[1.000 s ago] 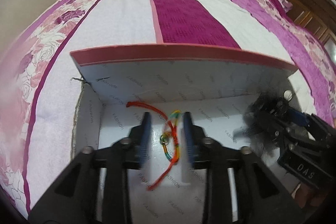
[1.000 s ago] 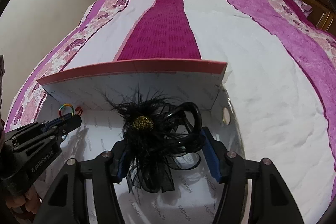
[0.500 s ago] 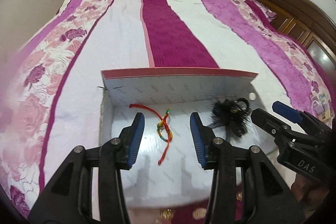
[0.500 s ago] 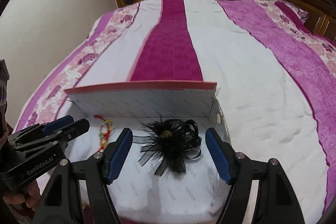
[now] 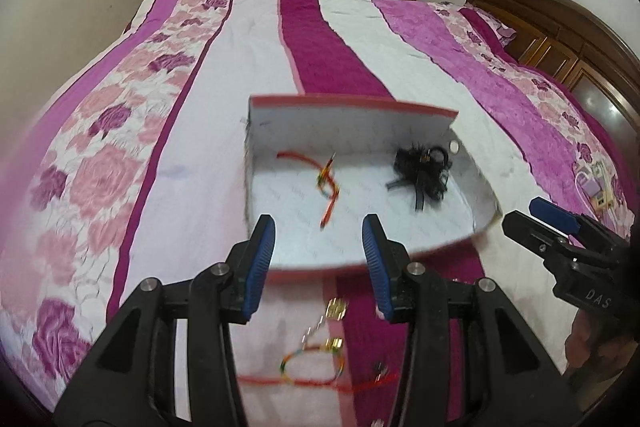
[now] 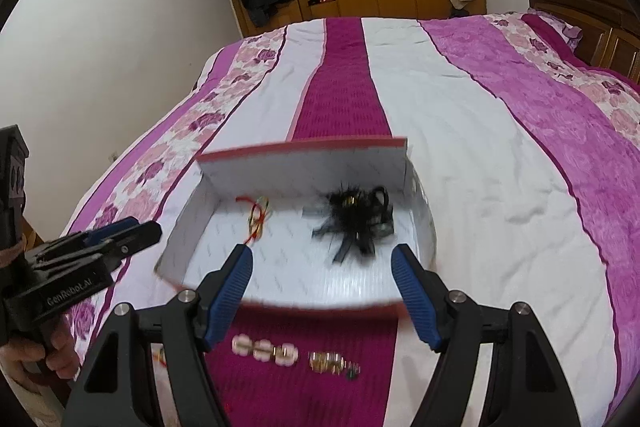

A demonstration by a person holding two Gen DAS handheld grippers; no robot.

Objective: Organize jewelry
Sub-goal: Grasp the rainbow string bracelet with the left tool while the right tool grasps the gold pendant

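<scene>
Left claw (image 5: 319, 259): released, nothing between the blue pads (image 5: 262, 247), hovering just short of the near rim of the box (image 5: 352, 117). Inside the box (image 6: 304, 157), toward the left wall, a red cord bracelet (image 5: 326, 183) with a multicoloured beaded loop, lying loose on the white lining. Further right in the same box, close to the right wall, a black feathered hair clip (image 5: 422, 173), well apart from the bracelet. Right claw (image 6: 322, 287): also released and bare, poised above the near rim with the feathered clip (image 6: 354, 215) ahead of it.

Judged roughly part done: two pieces in the box, several more out on the bed (image 5: 192, 163). Below the left claw, a second red cord bracelet (image 5: 312, 367) with a coloured loop and a small gold chain piece (image 5: 335, 309), blurred. Below the right claw, a row of pale pink and gold beads (image 6: 266, 349) and a gold ring cluster (image 6: 328, 361), lying on the dark magenta stripe. Likely left: picking these up and setting them in the box. Whether further pieces lie outside both views cannot be told.
</scene>
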